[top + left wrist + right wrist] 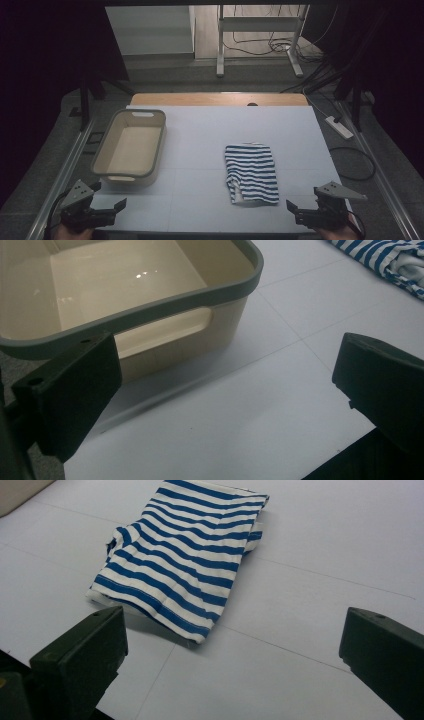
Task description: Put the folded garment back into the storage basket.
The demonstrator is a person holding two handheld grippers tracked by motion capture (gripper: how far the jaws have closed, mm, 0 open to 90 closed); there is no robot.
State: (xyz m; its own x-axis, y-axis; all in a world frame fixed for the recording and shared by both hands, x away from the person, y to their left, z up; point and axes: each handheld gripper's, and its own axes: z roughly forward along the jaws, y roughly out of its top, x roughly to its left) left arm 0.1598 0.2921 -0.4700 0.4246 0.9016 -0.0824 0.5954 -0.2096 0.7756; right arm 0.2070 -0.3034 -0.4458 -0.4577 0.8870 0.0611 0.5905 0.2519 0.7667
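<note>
- The white rectangular table [200, 150] has wide bare surface through its middle, between the bin on the left and the cloth on the right; both lie well apart, and open room runs along the near edge in front of each gripper.
- The cream plastic bin with a grey rim [131, 148] sits toward the table's left side, empty, its near short wall just beyond the left gripper.
- The folded blue-and-white striped cloth [251, 172] lies flat right of centre, clear of every table edge.
- The left gripper [107, 212] hangs at the near-left corner, level and pointing inward over the table, its black jaws spread wide and holding nothing; in the left gripper view the bin's cut-out handle [165, 335] shows between them.
- The right gripper [302, 212] hangs at the near-right corner, jaws likewise wide and empty, aimed toward the cloth, which lies a little beyond them.
- The bin is smooth, glossy, with rounded corners; the cloth is soft knit, with a rumpled near-left corner [117, 537]; the tabletop is matte with faint seam lines.
</note>
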